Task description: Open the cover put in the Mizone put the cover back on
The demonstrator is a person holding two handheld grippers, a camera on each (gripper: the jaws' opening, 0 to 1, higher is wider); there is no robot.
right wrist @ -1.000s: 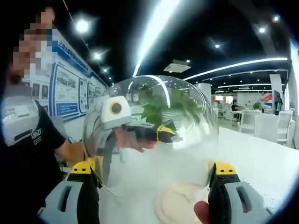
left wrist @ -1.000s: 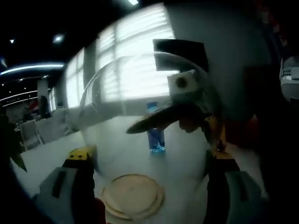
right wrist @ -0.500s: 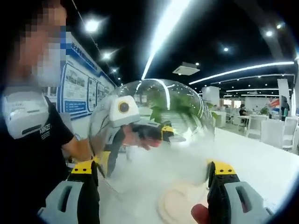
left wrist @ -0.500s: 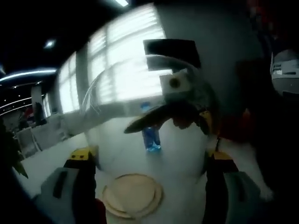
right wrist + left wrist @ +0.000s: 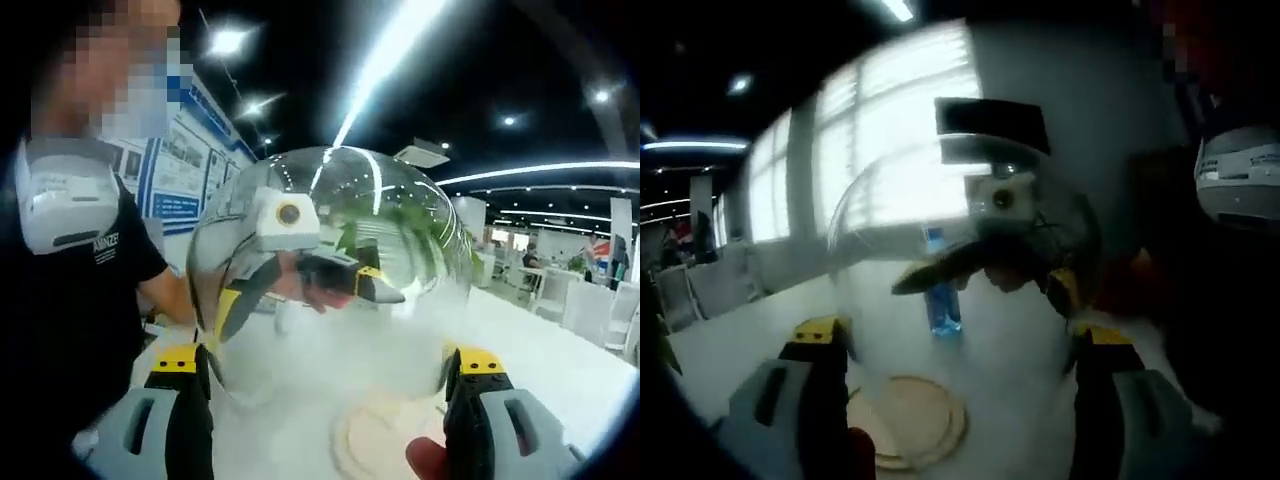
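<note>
Clearing the wooden base (image 5: 908, 430) for the Mizone bottle (image 5: 942, 285), the clear dome cover (image 5: 335, 275) was held raised between both grippers: left gripper (image 5: 960, 400) and right gripper (image 5: 330, 410), jaws wide around its rim.

Grey handheld grippers, yellow-tipped

The right gripper (image 5: 327, 375) and left gripper (image 5: 960, 345) each have grey bodies, black fingers (image 5: 185, 400) capped with yellow blocks. The person wears a black short-sleeved T-shirt (image 5: 70, 300) with small white chest lettering.
</note>
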